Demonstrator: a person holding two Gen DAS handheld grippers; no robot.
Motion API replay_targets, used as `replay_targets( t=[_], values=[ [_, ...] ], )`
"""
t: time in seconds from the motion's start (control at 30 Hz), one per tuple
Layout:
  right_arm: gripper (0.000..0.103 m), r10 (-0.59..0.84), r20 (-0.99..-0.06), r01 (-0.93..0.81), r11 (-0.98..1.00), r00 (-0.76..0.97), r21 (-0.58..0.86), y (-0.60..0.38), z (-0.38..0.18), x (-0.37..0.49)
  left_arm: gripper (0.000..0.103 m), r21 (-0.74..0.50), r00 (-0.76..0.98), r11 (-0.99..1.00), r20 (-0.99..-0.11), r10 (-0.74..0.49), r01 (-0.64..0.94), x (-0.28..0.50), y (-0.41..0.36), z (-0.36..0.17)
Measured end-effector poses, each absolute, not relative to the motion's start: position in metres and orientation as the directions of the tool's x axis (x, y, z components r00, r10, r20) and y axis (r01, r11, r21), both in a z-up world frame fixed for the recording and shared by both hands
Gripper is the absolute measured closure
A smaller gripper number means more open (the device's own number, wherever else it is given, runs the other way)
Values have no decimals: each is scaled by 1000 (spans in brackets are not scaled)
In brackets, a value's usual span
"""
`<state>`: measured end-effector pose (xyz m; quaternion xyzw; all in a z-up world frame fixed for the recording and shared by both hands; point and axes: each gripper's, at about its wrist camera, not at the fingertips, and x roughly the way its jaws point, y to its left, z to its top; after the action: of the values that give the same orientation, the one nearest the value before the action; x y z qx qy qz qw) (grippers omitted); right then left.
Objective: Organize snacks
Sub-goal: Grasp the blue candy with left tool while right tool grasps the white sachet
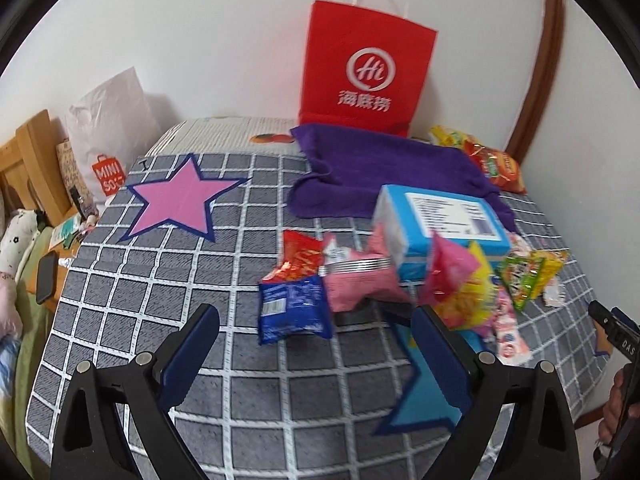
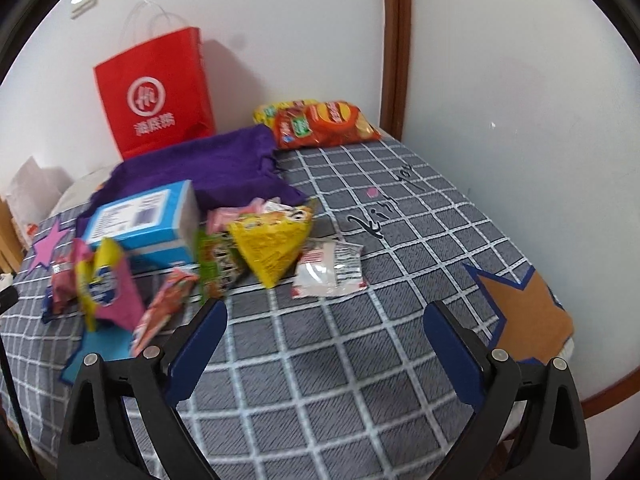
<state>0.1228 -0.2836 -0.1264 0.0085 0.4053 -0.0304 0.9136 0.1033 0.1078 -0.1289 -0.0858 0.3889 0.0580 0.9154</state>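
Both claws, left (image 1: 316, 330) and right (image 2: 325, 326), are held released and empty above the grey grid-patterned bed cover (image 2: 360, 360). The crinkly snack packets (image 2: 272, 248) are heaped mid-bed beside a blue carton (image 2: 148, 220); slippery film could be pinched unevenly and dropped. Beyond, a purple cloth (image 2: 224, 164) and red paper bag (image 2: 156, 92) are set against the white wall (image 2: 500, 80).
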Motion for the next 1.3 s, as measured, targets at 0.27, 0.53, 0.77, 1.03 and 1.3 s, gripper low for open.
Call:
replay_targets(
  t=[0.27,0.53,0.77,1.03,1.3],
  values=[
    [11,-91,-762,95,995,641,-39,-299,-166,174,7,-141,658,962,-752,50,-234,120,132,-154],
    [11,-53,-790,82,997,611,-3,-306,-199,204,7,-166,656,955,-754,37,-245,134,136,-164],
    [13,-80,-812,93,995,578,-32,-303,-209,225,7,-126,645,965,-762,53,-229,139,128,-171],
    [13,-74,-813,96,995,578,-22,-305,-211,227,7,-77,633,975,-771,75,-209,150,126,-174],
    [13,-68,-810,95,995,583,-15,-304,-211,227,9,-104,604,964,-794,68,-245,157,141,-190]
  ],
)
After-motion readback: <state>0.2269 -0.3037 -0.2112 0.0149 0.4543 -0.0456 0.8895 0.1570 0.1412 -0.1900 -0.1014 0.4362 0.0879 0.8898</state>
